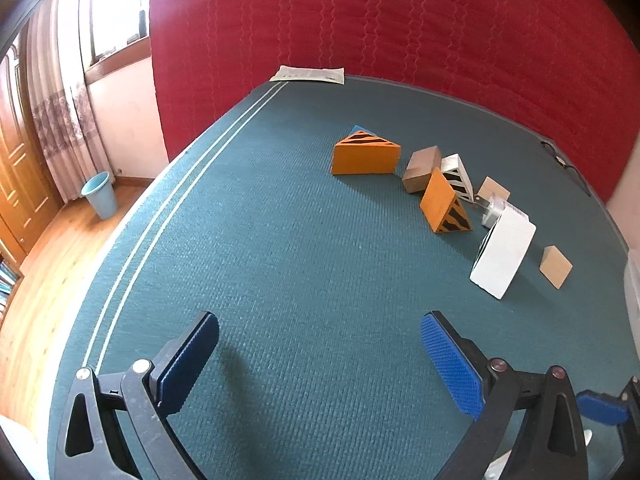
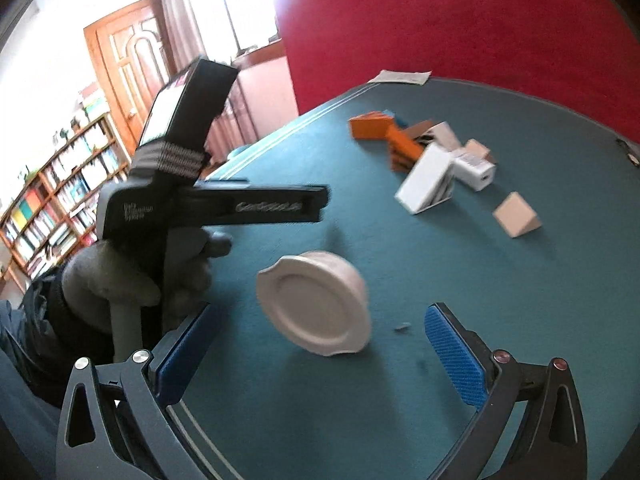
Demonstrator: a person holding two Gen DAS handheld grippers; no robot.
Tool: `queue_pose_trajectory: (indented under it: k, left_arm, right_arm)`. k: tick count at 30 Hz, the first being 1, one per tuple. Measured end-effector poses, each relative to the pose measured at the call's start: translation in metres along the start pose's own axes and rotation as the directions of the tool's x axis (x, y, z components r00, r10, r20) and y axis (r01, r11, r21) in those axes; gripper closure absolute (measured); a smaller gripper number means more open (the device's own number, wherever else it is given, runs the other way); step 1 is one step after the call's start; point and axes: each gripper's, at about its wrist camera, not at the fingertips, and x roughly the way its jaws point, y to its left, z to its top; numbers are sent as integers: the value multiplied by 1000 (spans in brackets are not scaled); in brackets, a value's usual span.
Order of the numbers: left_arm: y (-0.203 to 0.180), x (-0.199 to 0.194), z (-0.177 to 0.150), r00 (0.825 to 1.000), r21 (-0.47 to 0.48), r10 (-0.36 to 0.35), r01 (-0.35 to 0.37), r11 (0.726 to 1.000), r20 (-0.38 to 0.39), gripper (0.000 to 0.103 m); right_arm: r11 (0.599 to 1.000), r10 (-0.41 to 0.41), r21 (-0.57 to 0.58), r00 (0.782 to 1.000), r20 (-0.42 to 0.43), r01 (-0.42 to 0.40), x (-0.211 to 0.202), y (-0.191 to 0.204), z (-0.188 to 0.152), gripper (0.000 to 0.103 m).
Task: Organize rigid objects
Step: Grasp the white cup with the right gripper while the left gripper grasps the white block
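In the left wrist view my left gripper (image 1: 319, 317) is open over bare green mat, nothing between its blue pads. Ahead on the right lie two orange striped wedges (image 1: 366, 156) (image 1: 444, 204), a brown block (image 1: 422, 168), a white striped wedge (image 1: 456, 178), a white box (image 1: 502, 256), a white charger (image 1: 494, 210) and two beige blocks (image 1: 556, 266) (image 1: 494, 190). In the right wrist view my right gripper (image 2: 319, 312) is open. A round white lid (image 2: 316, 306), tilted and blurred, sits between its pads and touches neither.
The green-covered table (image 1: 280, 240) ends at a striped left edge, with a red quilt (image 1: 400, 40) behind it. A paper sheet (image 1: 308, 74) lies at the far edge. A blue bin (image 1: 100, 194) stands on the floor. A gloved hand (image 2: 120, 276) holds the left gripper tool (image 2: 224, 208).
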Motion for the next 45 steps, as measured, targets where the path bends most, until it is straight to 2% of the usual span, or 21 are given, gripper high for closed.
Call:
queue_pose_trajectory:
  k: [5, 8, 9, 10, 12, 21, 27, 33, 38, 45]
  left_arm:
    - [4, 1, 1, 1000, -14, 10, -10, 1000, 0, 0]
    - [8, 1, 2, 1000, -22, 15, -15, 1000, 0, 0]
    - [9, 1, 2, 1000, -24, 20, -20, 999, 2, 0]
    - [11, 1, 2, 1000, -26, 23, -23, 999, 3, 0]
    - [13, 1, 2, 1000, -29, 26, -26, 999, 6, 0]
    - [2, -6, 3, 999, 16, 7, -7, 1000, 40, 0]
    - [-24, -9, 7, 998, 81, -30, 26, 996, 53, 0]
    - [-58, -9, 12, 996, 155, -72, 62, 986, 58, 1]
    - [-79, -3, 16, 995, 213, -84, 70, 974, 58, 5]
    - [-95, 26, 25, 994, 223, -110, 113, 968, -26, 19]
  right_arm:
    - [999, -38, -17, 999, -9, 37, 9, 11, 5, 3]
    - [998, -56, -20, 998, -38, 55, 20, 14, 10, 16]
    - [997, -71, -24, 996, -53, 70, 25, 15, 11, 23]
    - [996, -86, -27, 994, -73, 84, 31, 16, 11, 35]
    - [996, -90, -28, 993, -82, 88, 34, 18, 11, 42]
    - [996, -81, 22, 995, -50, 82, 19, 5, 11, 43]
    - [988, -135, 71, 990, -29, 137, -5, -19, 4, 43]
    - [976, -183, 113, 982, -42, 186, -23, -40, -6, 43]
    - [968, -210, 133, 977, -47, 215, -35, -55, -13, 43]
    - [963, -215, 157, 976, -33, 218, -47, -66, -17, 43]
